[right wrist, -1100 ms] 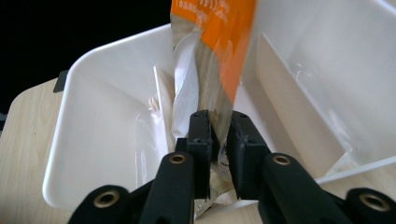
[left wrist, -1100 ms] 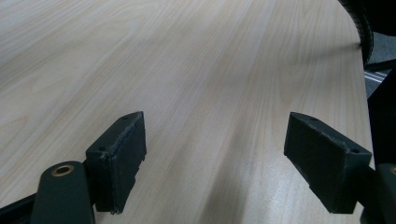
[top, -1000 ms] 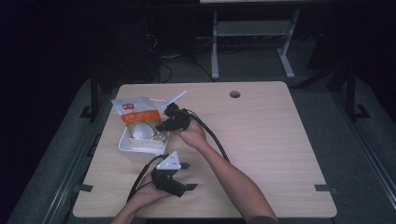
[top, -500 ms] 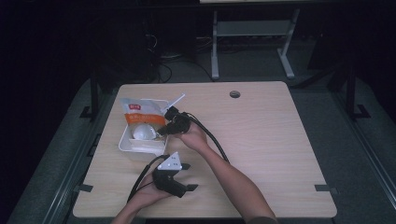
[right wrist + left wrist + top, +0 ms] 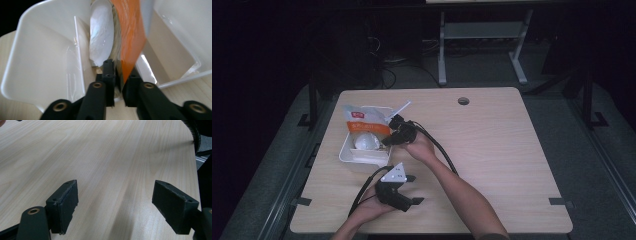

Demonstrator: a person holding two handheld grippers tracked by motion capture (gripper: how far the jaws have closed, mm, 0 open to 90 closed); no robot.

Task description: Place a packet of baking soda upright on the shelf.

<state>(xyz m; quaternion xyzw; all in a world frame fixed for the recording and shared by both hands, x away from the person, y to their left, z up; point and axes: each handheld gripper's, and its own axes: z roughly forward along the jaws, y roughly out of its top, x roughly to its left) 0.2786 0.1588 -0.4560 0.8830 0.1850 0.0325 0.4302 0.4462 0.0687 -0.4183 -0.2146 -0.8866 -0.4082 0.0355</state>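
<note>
Dim room, pale wooden table [image 5: 492, 150]: right gripper [image 5: 119, 75] pinches the orange packet [image 5: 130, 37] edge over the white tray [image 5: 45, 50]; jaws have just been opening, so it might slip. Left gripper [image 5: 115, 202] gapes, idle.

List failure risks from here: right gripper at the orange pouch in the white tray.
1. The right gripper has only the orange pouch's thin edge between its jaws, which just opened a little; it could slip free.
2. Pulling may drag the white tray or tip it.
3. The left gripper is open on the table, not steadying the tray.
</note>
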